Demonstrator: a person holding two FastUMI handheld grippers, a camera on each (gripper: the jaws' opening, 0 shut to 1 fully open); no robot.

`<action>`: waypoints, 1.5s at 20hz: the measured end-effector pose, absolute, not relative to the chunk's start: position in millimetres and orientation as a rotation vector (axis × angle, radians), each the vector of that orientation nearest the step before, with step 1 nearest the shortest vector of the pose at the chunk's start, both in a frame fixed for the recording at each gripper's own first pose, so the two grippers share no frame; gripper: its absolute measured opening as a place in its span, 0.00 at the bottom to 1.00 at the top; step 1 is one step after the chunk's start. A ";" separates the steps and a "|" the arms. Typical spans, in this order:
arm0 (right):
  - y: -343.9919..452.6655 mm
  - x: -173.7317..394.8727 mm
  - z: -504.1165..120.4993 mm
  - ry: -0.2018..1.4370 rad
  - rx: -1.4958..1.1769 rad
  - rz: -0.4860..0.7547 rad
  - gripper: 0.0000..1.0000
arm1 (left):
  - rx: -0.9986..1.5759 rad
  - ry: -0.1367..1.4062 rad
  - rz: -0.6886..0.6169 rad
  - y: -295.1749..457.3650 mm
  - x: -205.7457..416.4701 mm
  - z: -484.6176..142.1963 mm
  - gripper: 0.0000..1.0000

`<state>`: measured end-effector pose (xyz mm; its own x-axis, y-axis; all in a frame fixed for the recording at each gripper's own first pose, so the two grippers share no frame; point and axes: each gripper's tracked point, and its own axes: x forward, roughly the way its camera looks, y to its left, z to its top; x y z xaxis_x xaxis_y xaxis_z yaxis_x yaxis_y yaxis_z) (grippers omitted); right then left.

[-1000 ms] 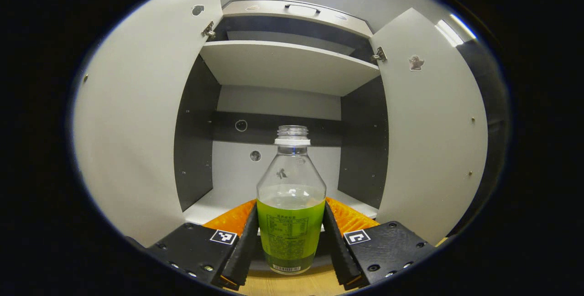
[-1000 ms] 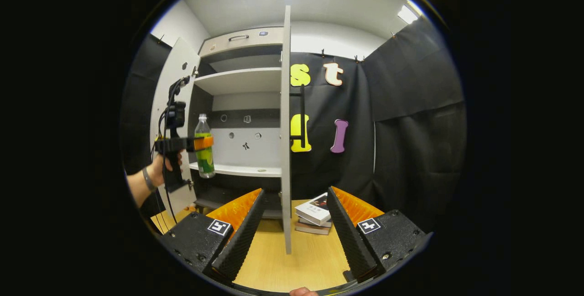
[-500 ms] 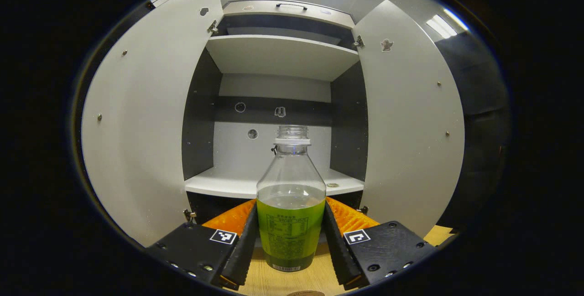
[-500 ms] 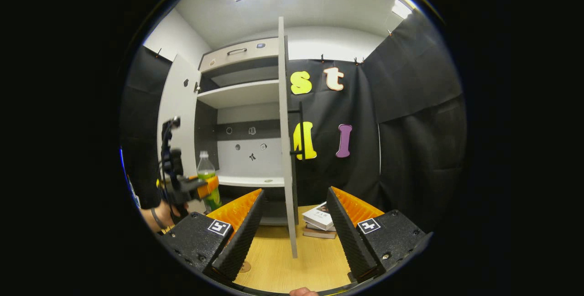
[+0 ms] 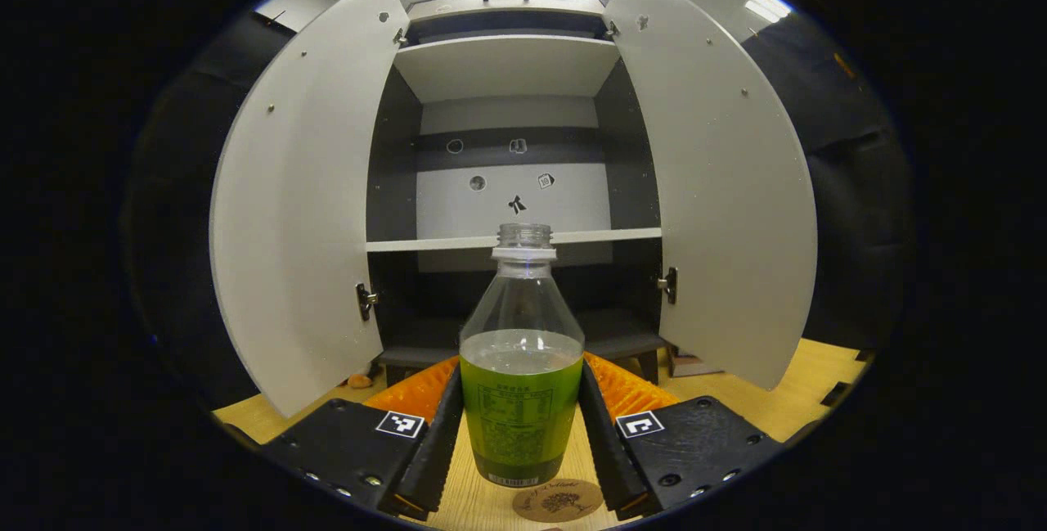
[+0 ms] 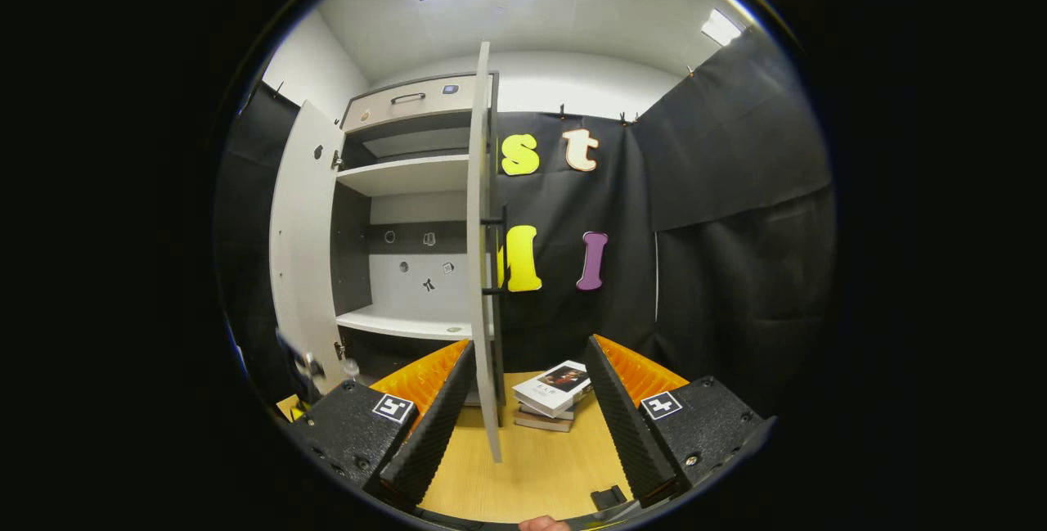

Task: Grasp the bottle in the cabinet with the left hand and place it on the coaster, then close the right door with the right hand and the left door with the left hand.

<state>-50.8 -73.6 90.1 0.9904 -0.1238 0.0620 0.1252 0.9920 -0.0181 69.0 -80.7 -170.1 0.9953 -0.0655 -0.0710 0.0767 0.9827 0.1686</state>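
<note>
A clear bottle (image 5: 522,384) with green drink and no cap stands upright between the fingers of my left gripper (image 5: 520,371), which is shut on it. It is out of the cabinet (image 5: 507,65), low over the wooden table. A round brown coaster (image 5: 559,500) lies just below and slightly right of the bottle's base; I cannot tell whether they touch. Both grey doors stand open: the left door (image 5: 303,212) and the right door (image 5: 720,187). My right gripper (image 6: 523,425) is open, with the right door's edge (image 6: 483,269) and its dark handle (image 6: 500,257) straight ahead of it.
A small stack of books (image 6: 554,390) lies on the wooden table (image 6: 540,465) right of the open door. The cabinet's lower shelf (image 6: 401,323) is bare. Black cloth walls close the booth on the right and behind.
My left gripper has drawn the bottle out of the cabinet and lowered it toward the table, bringing the coaster into view. The right gripper has stayed open and shifted slightly.
</note>
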 end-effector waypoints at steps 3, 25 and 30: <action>-74.7 -50.5 93.4 -0.063 -0.031 -0.151 0.83 | 0.189 0.069 -0.056 -83.7 57.0 -202.0 0.67; -44.4 -38.5 67.7 0.030 -0.038 -0.125 0.83 | 0.050 0.153 -0.086 -104.1 55.2 -262.1 0.77; -43.2 -39.7 65.1 0.032 -0.065 -0.128 0.83 | 0.053 0.174 -0.112 -107.0 52.1 -260.8 0.97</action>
